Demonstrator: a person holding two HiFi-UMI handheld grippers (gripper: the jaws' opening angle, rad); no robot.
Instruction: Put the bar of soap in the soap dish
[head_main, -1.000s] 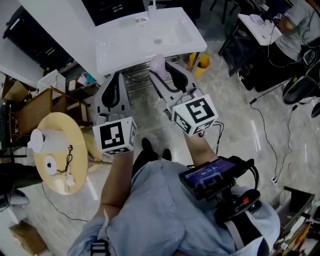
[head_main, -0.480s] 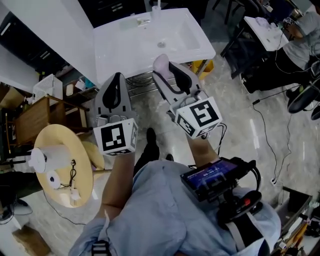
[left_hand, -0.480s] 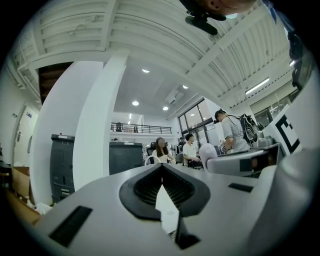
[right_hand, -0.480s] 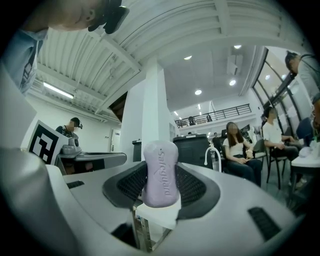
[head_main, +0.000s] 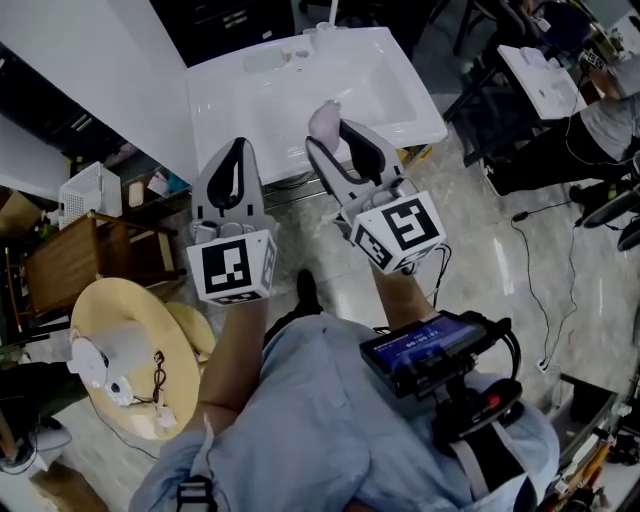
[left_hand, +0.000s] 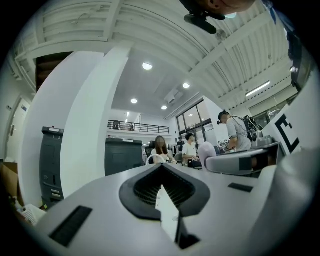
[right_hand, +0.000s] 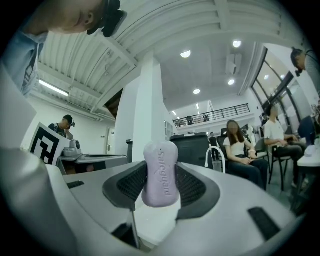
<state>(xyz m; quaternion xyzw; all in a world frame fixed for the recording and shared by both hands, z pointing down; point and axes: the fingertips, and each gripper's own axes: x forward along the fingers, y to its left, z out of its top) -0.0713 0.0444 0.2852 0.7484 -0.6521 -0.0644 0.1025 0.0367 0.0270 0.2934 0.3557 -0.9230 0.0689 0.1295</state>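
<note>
A pale lilac soap bar (head_main: 322, 116) (right_hand: 161, 172) stands upright in my right gripper (head_main: 338, 130) (right_hand: 161, 176), which is shut on it. It hangs over the front edge of a white washbasin (head_main: 400, 95). A pale oblong soap dish (head_main: 263, 60) lies on the basin's back left rim, near the faucet (head_main: 331, 14). My left gripper (head_main: 236, 152) (left_hand: 161, 172) is shut with nothing in it, just short of the basin's front edge and left of the right one. The soap also shows in the left gripper view (left_hand: 206, 150).
A round wooden table (head_main: 135, 300) with white items is at the lower left, with a wooden chair (head_main: 90, 250) and a white basket (head_main: 88, 190) beyond it. Cables (head_main: 535, 270) run over the floor on the right. A desk (head_main: 545, 80) with seated people stands at the far right.
Both grippers have come forward to the washbasin. The soap in the right gripper now reaches over the basin's front edge. Neither jaw state has changed.
</note>
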